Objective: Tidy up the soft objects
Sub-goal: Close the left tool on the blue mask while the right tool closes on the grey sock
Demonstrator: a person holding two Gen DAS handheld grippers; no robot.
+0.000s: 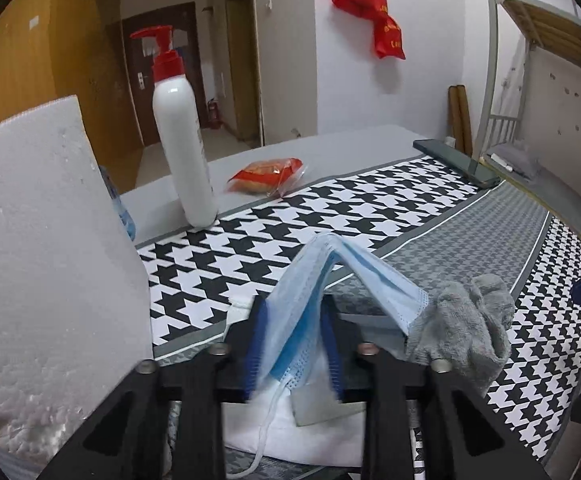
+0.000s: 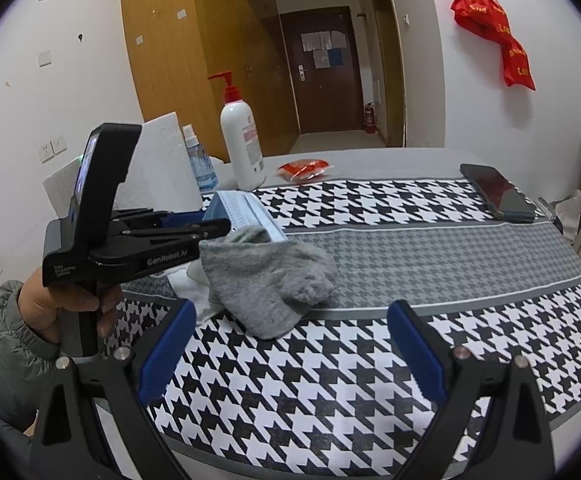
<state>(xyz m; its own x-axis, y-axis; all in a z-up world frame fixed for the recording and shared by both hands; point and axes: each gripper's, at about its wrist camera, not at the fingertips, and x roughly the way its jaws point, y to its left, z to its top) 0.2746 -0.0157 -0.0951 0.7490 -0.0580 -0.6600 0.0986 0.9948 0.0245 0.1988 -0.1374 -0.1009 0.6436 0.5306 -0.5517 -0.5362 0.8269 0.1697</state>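
Observation:
My left gripper (image 1: 292, 344) is shut on a light blue face mask (image 1: 342, 276), folded over and held just above a white cloth (image 1: 290, 436). The mask (image 2: 246, 210) and the left gripper (image 2: 210, 226) also show in the right wrist view. A grey sock (image 2: 266, 276) lies crumpled on the houndstooth cloth (image 2: 370, 380), right of the mask; in the left wrist view the sock (image 1: 462, 320) touches the mask's edge. My right gripper (image 2: 290, 344) is open and empty, just in front of the sock.
A white foam block (image 1: 50, 260) stands at the left. A white pump bottle (image 2: 242, 144), a blue spray bottle (image 2: 200, 160) and a red snack packet (image 2: 304, 169) sit at the back. A dark phone (image 2: 498, 194) lies at the far right. A bunk bed frame (image 1: 530, 80) stands right.

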